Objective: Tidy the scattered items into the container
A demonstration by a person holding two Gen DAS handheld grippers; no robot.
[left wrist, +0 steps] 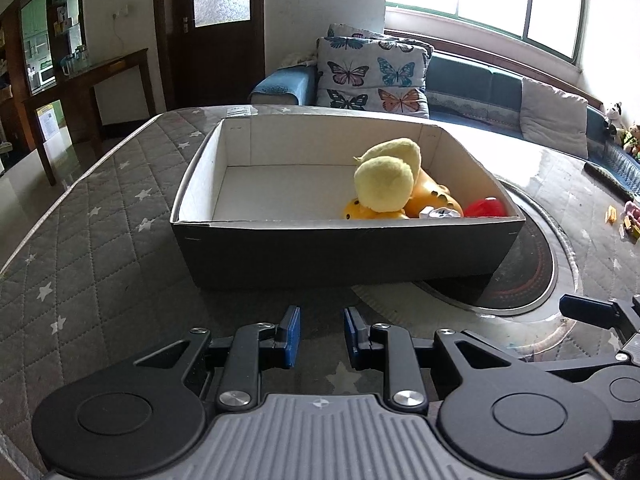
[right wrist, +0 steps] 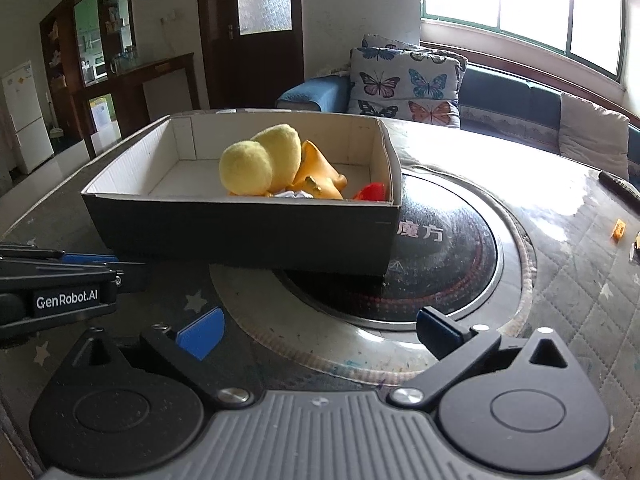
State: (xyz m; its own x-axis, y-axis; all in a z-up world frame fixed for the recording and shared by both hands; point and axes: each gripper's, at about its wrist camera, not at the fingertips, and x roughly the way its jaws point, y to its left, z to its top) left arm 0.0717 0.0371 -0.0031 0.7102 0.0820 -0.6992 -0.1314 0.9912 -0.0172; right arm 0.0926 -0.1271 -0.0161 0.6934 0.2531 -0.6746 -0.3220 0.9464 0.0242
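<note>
**Op:** While the left wrist view is up, I log the left gripper (left wrist: 322, 336) low at centre frame, its blue pads a narrow gap apart, nothing between them. The box (left wrist: 344, 248) sits mid-frame on the quilted table (left wrist: 80, 240); the yellow plush (left wrist: 386, 182), orange toy (left wrist: 430, 198) and a red piece (left wrist: 486, 208) lie in its right half.

**Spotter:** And the right wrist view?

**Op:** Right gripper (right wrist: 318, 330) at bottom centre, fingers spread wide, empty. Small orange piece (right wrist: 619, 228) loose at right edge, well apart from the box.

**Spotter:** Step?

**Op:** I judge we're between picks. Next move calls for me to swing right toward those stragglers, close on one, and carry it over the box rim.
</note>
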